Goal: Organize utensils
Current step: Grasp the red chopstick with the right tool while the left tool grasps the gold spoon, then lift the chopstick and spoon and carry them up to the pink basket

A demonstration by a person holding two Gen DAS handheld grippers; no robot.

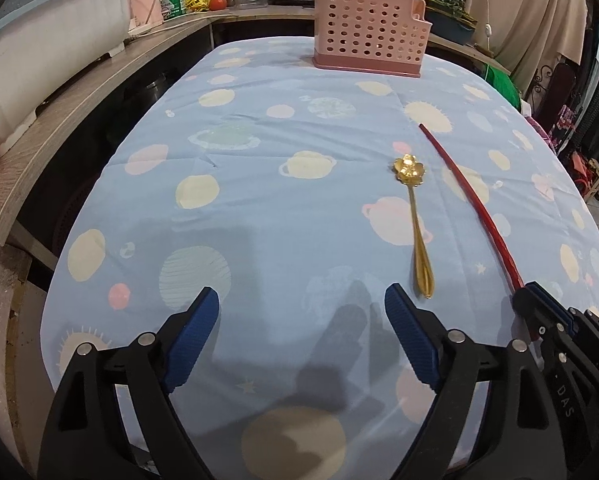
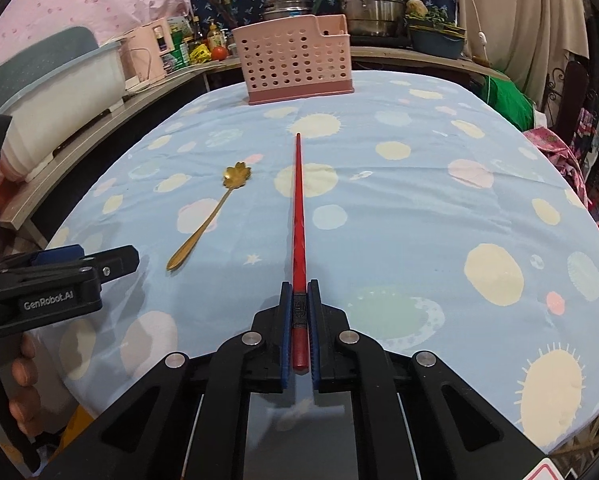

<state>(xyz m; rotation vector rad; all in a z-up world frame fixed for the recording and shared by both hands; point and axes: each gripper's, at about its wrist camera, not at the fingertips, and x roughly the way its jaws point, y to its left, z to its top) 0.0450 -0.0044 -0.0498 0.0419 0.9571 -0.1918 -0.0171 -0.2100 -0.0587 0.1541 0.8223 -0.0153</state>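
With the right gripper (image 2: 299, 300) clamped on the chopstick's (image 2: 298, 200) butt and the left gripper (image 1: 301, 308) wide and empty, the long chopstick risked pivoting and missing the basket (image 2: 295, 64).

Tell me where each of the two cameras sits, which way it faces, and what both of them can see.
Left wrist: rides the open left gripper, angled down across the tablecloth toward the pink basket; its own fingers show, with the right gripper at the right edge.
Right wrist: rides the right gripper, shut on the red chopstick; the left gripper and a hand show at the left.
Shared: gold spoon, chopstick, basket.
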